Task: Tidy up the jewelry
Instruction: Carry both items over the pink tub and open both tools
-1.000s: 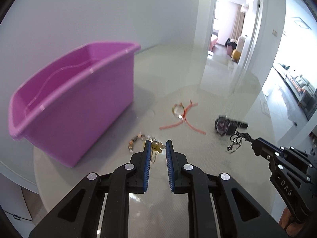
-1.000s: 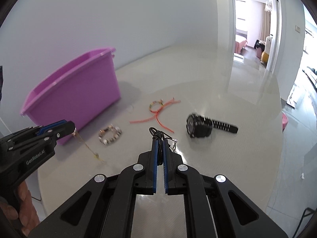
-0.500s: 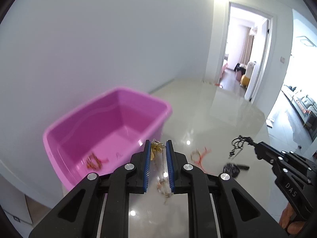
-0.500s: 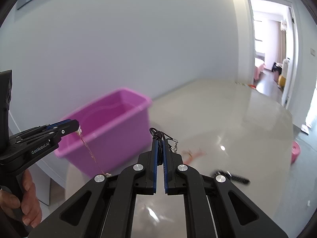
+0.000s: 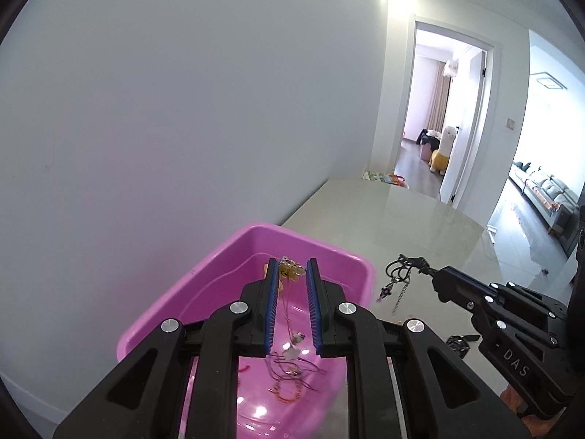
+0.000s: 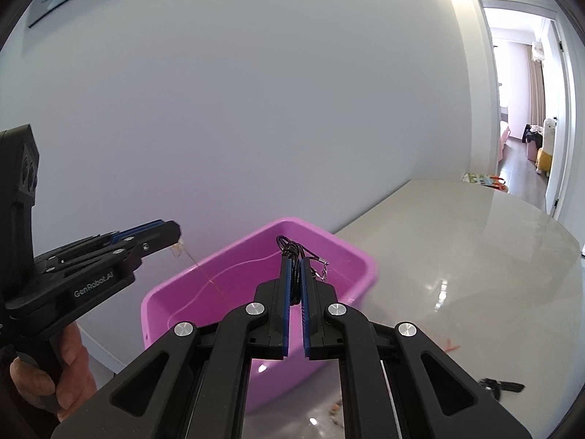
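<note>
A pink tub (image 5: pixel 226 278) (image 6: pixel 351 252) stands on the table by the wall. My left gripper (image 5: pixel 290 272) (image 6: pixel 175 245) hovers over the tub, shut on a thin gold necklace (image 5: pixel 289 274) whose chain (image 6: pixel 204 274) hangs down into the tub. My right gripper (image 6: pixel 296 267) (image 5: pixel 427 272) is shut on a black cord necklace (image 6: pixel 292 250) with a silver chain and small pendant (image 5: pixel 396 285); it is level with the tub's right rim. Several jewelry pieces (image 5: pixel 292 373) lie on the tub floor.
A black watch (image 6: pixel 499 387) (image 5: pixel 459 344) lies on the glossy grey table (image 6: pixel 475 248), right of the tub. Orange cord (image 6: pixel 449 347) and a beaded piece (image 6: pixel 334 408) also lie there. The wall is just behind the tub. A doorway (image 5: pixel 446 117) opens at the far right.
Both grippers have risen from the table and moved left with their necklaces. The left one now hangs over the tub and the right one is at its rim.
</note>
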Motion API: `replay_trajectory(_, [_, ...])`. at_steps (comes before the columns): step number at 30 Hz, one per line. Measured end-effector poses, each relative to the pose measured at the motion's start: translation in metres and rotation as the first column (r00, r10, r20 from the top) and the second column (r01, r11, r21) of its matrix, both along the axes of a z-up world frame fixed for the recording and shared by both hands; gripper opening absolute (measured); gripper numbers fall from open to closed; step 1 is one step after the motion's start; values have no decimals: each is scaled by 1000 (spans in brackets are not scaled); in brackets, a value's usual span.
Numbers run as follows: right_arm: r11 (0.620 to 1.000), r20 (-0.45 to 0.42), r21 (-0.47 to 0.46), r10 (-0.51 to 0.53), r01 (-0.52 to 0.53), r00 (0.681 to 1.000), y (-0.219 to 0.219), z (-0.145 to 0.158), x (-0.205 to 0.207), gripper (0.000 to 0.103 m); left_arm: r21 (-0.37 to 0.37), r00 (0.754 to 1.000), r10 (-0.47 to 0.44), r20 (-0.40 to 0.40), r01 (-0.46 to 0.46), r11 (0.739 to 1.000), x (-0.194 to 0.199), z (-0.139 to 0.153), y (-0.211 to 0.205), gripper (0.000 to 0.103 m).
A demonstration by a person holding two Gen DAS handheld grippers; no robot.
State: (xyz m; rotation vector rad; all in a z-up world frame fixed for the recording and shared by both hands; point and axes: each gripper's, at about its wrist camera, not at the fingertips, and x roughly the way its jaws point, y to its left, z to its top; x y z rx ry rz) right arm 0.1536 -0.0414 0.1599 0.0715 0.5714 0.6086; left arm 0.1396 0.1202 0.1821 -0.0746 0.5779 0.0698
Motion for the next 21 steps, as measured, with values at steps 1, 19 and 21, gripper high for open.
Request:
replay_trajectory(1, [1000,-15,-5,5,-5,1000,9,-3,5,5,1,1000,-3,-4,3,1000,4,-3,6,16])
replay_trajectory(19, [986,-332,-143,33,-85,943,114,-94,61,5,-14,947,37,-318,-44,999,62,-123,75,16])
replay_trajectory(21, [984,-346,-156,29,-88,938,114,-103,69,5,-12,935,41,-353,-48,999,64,-132,80,16])
